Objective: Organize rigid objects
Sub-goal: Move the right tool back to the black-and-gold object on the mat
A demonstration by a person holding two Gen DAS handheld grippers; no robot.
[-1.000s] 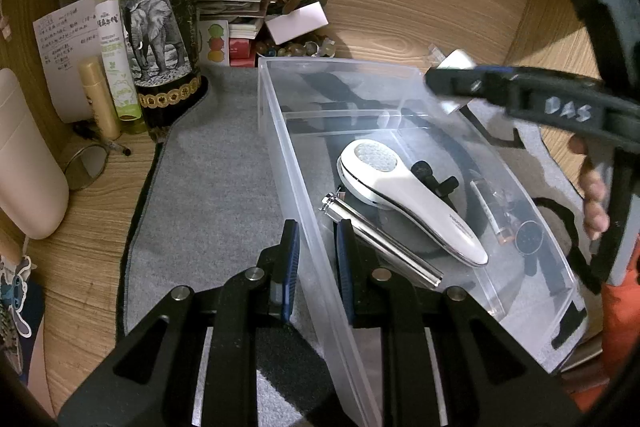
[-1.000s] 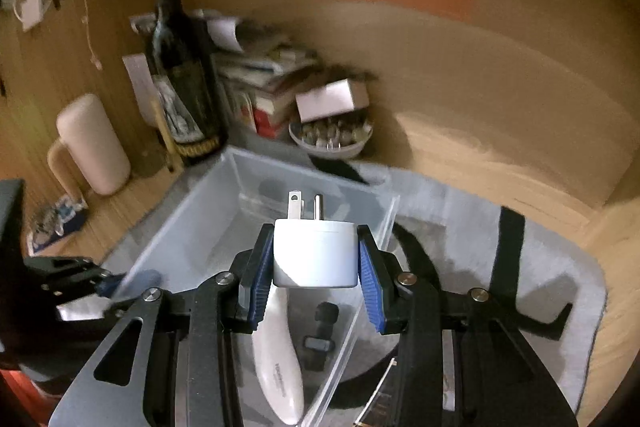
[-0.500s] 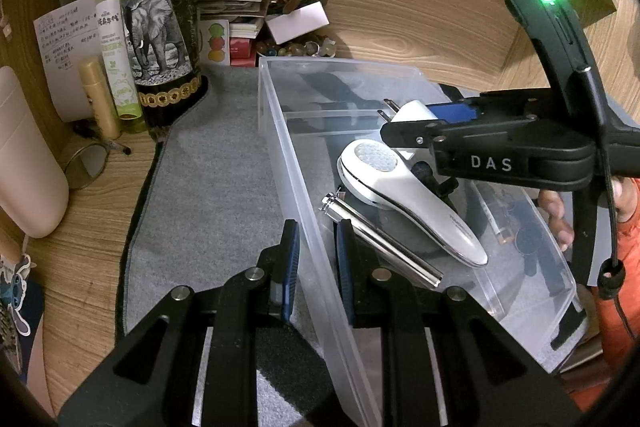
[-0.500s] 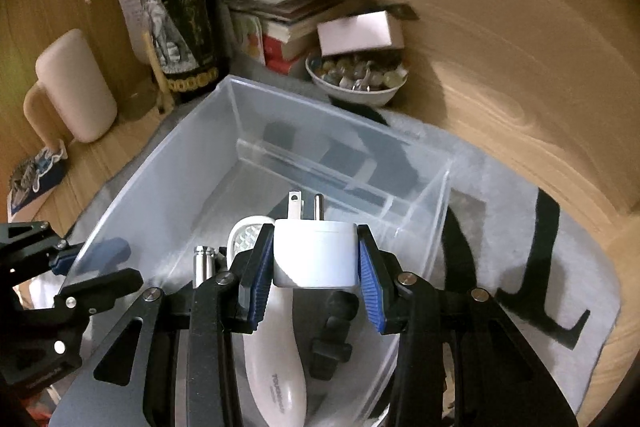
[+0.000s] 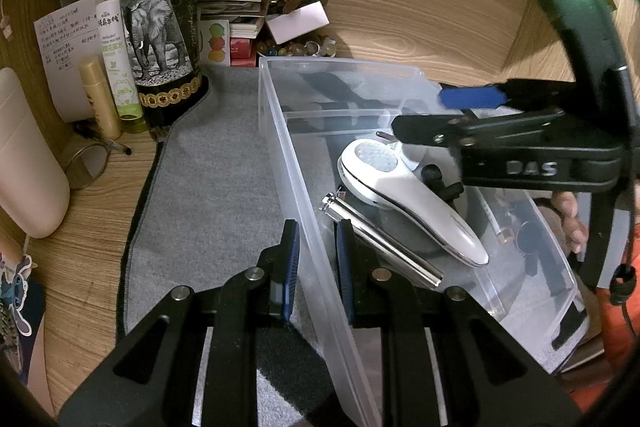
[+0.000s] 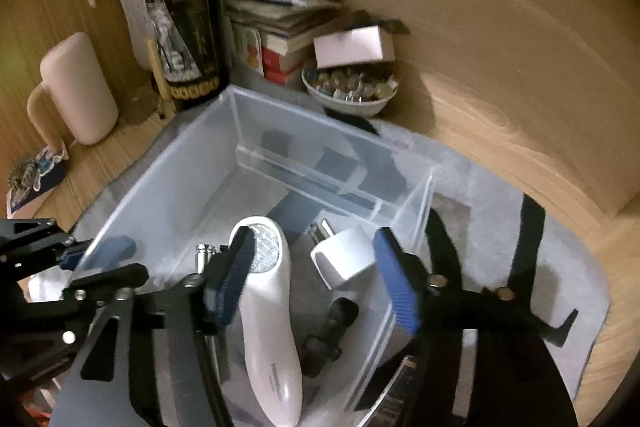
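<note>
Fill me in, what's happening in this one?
A person is sorting items into a clear bin. The left gripper is shut on the bin's near wall. The right gripper is open over the bin, with a white plug lying loose between its fingers, beside the white handheld device and a metal tube.

The right gripper (image 5: 460, 115) hides most of the white plug (image 5: 408, 153); the wine bottle (image 6: 180, 23) is blurred.

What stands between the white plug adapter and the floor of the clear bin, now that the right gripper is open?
Nothing visible. The white plug adapter is already inside the clear bin, free between the fingers of the open right gripper, beside the white handheld device and above a small black part. Whether it touches the floor cannot be told.
</note>
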